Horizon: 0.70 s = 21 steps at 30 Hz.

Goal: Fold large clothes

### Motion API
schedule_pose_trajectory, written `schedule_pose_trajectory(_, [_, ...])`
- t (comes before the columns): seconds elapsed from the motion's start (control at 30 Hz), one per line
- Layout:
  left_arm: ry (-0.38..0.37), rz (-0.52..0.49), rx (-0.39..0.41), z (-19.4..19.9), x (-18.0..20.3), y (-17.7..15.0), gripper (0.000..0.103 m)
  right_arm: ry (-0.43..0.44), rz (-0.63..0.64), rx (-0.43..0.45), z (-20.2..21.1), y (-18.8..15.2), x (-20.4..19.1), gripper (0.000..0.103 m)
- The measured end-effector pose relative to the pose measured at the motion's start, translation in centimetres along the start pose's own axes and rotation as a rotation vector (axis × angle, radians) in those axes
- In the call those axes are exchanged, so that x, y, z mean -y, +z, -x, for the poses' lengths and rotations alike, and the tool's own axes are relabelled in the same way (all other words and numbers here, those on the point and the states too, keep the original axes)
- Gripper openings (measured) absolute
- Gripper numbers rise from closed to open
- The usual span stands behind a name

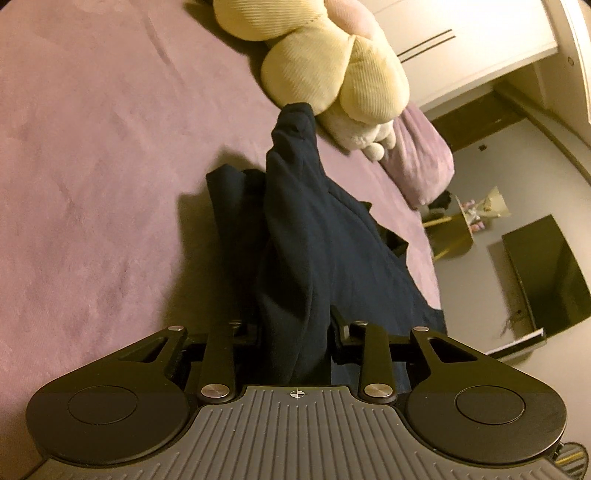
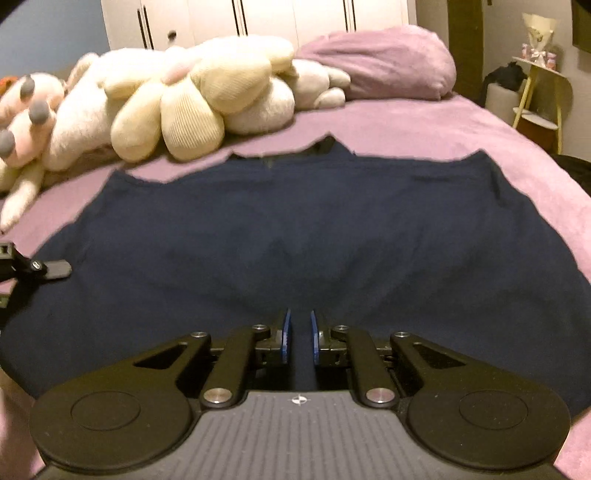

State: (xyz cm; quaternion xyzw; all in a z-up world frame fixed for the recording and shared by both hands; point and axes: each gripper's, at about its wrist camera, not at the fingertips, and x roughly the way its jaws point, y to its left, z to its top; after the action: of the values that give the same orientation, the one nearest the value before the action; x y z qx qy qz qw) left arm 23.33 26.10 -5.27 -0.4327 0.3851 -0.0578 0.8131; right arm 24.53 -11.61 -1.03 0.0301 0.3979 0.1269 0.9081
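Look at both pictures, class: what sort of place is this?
Most likely a bedroom: a bed with a purple velvety cover, a purple pillow, cream plush toys, and white wardrobe doors behind.

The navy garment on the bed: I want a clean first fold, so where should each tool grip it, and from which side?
Grip the navy garment along its near hem, coming in from the foot of the purple bed, since it lies spread with the neckline far, toward the plush toys. The right tool and left tool already pinch cloth there.
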Motion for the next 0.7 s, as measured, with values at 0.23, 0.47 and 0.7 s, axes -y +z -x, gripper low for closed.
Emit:
schedule_pose_trajectory(0.23, [0.033,-0.043,0.004,-0.2,0.9,-0.1,0.036,-0.022,0.049,-0.015,-1.2,-1.3,-1.4,0.010])
schedule_pose_trajectory(0.47, [0.053,-0.086,-0.002,-0.1,1.2,0.0,0.037,-0.058,0.127,0.008,-1.5,-2.2,-2.5,0.010])
schedule_pose_trajectory(0.7, [0.062,-0.084,-0.001,0.7,3.0,0.3,0.034,-0.040,0.163,0.000,-2.3,-2.5,-2.4,0.010])
